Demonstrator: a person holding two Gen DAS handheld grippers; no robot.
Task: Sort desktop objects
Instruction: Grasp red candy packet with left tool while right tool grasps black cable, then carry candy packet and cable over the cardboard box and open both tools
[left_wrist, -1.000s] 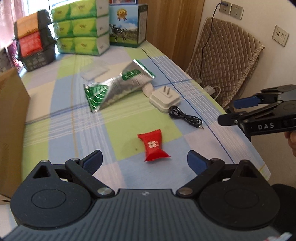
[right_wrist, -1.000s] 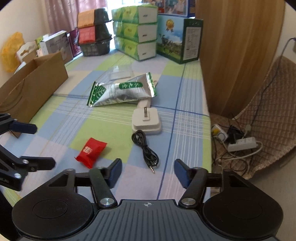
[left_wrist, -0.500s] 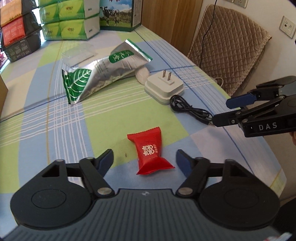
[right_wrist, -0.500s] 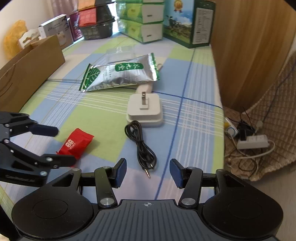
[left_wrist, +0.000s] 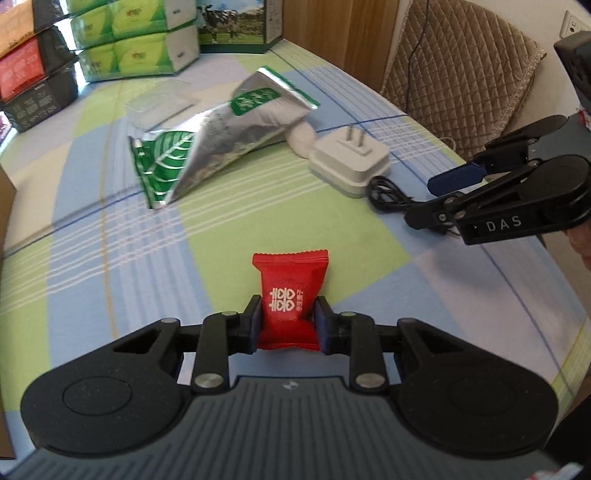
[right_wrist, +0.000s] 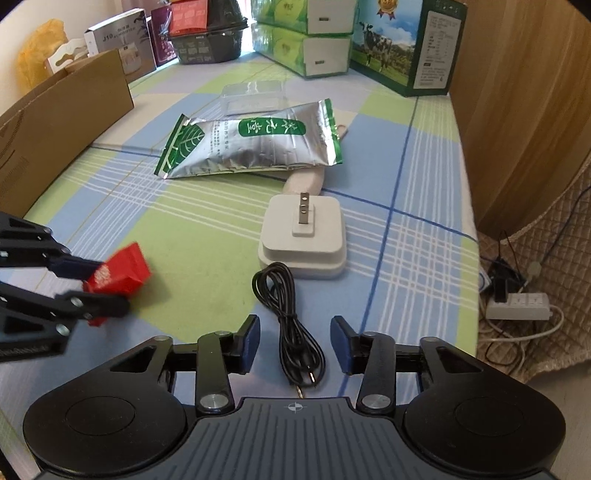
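My left gripper (left_wrist: 288, 317) is shut on a red candy packet (left_wrist: 290, 291), pads pressing both its sides just over the checked tablecloth; the same red candy packet (right_wrist: 120, 275) shows at the left of the right wrist view. My right gripper (right_wrist: 294, 343) is open, its fingers either side of a coiled black cable (right_wrist: 291, 325), whose plug end lies between them. A white plug adapter (right_wrist: 304, 234) lies just beyond the cable. A silver-green foil pouch (right_wrist: 251, 142) lies farther back, over a white oval object (right_wrist: 304, 181).
An open cardboard box (right_wrist: 55, 136) stands along the left edge. Green tissue packs (right_wrist: 314, 33), a milk carton box (right_wrist: 402, 44) and dark boxes (left_wrist: 33, 74) line the far end. A clear plastic tray (right_wrist: 255, 98) lies behind the pouch. The table's right edge drops to a quilted chair (left_wrist: 458, 74).
My left gripper moved forward and closed on the red candy packet. My right gripper advanced over the black cable, narrowing its fingers a little while staying open.
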